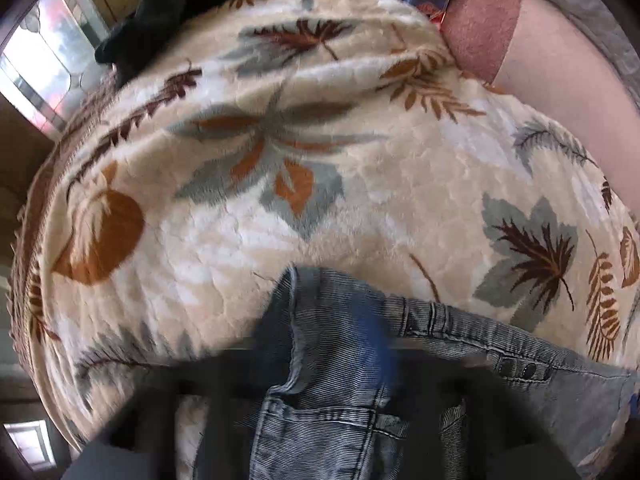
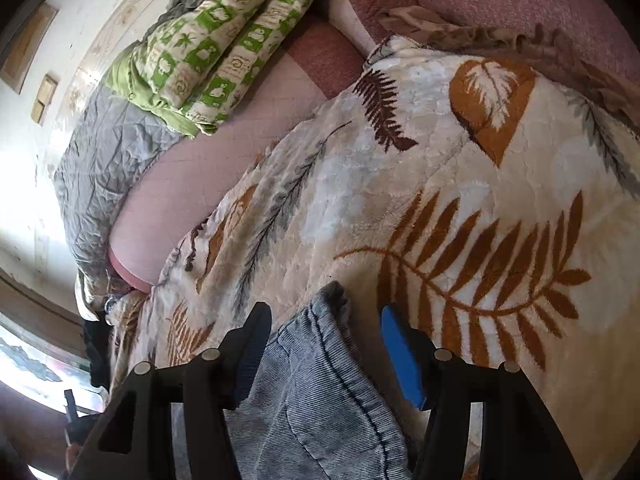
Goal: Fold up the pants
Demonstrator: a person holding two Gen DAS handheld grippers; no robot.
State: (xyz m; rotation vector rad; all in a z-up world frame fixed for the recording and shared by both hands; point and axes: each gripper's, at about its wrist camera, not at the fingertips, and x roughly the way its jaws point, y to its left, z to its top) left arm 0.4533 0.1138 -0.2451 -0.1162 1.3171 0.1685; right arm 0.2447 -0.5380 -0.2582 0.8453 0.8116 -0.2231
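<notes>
Progress: early stage, as judged from both views. The grey-blue ribbed corduroy pants lie bunched at the near edge of the cream plush blanket with brown and grey leaf print, waistband snaps visible to the right; no flat, finished fold shows. Smoothing, the lengthwise fold and the cross fold appear to remain.

Left tool: heavily blurred, pants fabric bunched between its fingers; whether it is clamped on the cloth cannot be told.

Right tool: fingers set wide apart, a hemmed fold of the pants lying between them, touching neither pad clearly; the cloth appears not gripped.

Surface: the blanket covers a bed with a pink sheet. A green and white patterned quilt and a grey quilted cover lie at the far side. A dark garment rests at the far blanket edge.

Room: a bright window shows at the left; a pale wall stands beyond the bed
</notes>
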